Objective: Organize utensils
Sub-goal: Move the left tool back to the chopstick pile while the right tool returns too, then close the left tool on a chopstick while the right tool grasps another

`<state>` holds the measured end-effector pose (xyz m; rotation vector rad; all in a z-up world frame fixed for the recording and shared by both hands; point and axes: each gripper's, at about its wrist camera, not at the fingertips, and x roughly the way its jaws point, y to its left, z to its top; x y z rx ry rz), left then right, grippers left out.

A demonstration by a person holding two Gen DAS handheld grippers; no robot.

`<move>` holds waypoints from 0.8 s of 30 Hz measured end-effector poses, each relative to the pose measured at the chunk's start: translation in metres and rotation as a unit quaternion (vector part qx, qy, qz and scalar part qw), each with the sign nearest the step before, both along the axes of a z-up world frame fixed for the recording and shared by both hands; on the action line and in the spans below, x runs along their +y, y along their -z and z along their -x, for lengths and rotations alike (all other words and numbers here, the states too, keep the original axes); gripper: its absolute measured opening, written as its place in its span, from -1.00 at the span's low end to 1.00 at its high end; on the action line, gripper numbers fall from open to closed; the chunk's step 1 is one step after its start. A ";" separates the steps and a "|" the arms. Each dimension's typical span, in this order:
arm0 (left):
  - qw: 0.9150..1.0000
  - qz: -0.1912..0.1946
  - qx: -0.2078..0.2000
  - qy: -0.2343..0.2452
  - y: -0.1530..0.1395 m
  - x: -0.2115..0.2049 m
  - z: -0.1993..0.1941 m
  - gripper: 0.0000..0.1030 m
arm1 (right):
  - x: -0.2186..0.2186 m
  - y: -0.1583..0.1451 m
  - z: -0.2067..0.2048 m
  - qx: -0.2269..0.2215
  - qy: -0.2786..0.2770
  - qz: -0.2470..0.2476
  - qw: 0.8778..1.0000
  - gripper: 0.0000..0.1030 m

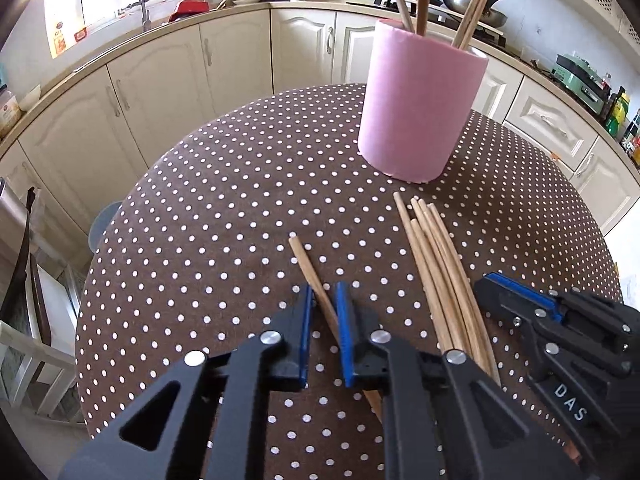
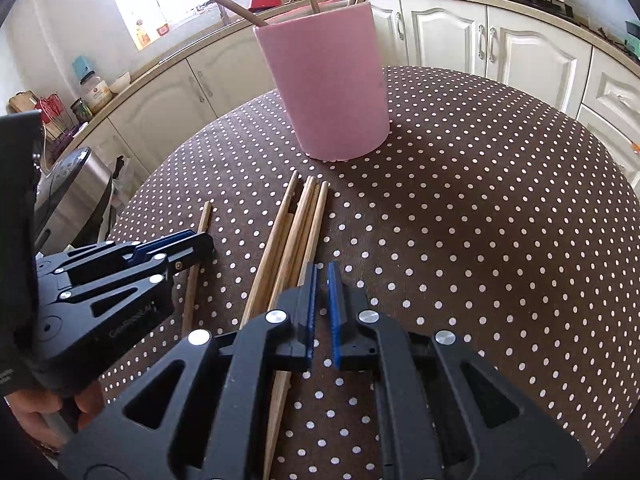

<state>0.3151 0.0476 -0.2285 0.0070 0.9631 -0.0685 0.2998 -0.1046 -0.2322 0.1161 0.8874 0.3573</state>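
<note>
While apart, one chopstick (image 1: 310,270) lies between left tongs (image 1: 325,300).

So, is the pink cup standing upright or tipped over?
Upright. The pink cup stands on its base on the dotted tablecloth, and chopsticks stick up out of its open top.

We saw the right gripper (image 2: 322,276), jaws nearly together and holding nothing, beside loose chopsticks (image 2: 296,236) on the dotted surface (image 2: 480,208). The pink holder (image 2: 328,84) stood beyond, and the left gripper (image 2: 192,240) lay over a single chopstick (image 2: 203,220).
</note>
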 end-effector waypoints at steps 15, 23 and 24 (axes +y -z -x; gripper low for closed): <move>1.000 -0.003 -0.003 0.006 0.000 -0.006 -0.004 -0.76 | 0.011 -0.003 -0.012 0.003 0.000 0.015 1.000 -0.86; 1.000 -0.002 -0.002 0.008 0.001 -0.004 -0.004 -0.76 | 0.013 -0.007 -0.015 0.003 -0.005 0.014 1.000 -0.85; 1.000 -0.002 -0.002 0.009 0.001 -0.004 -0.004 -0.76 | 0.013 -0.007 -0.015 0.004 -0.004 0.014 1.000 -0.85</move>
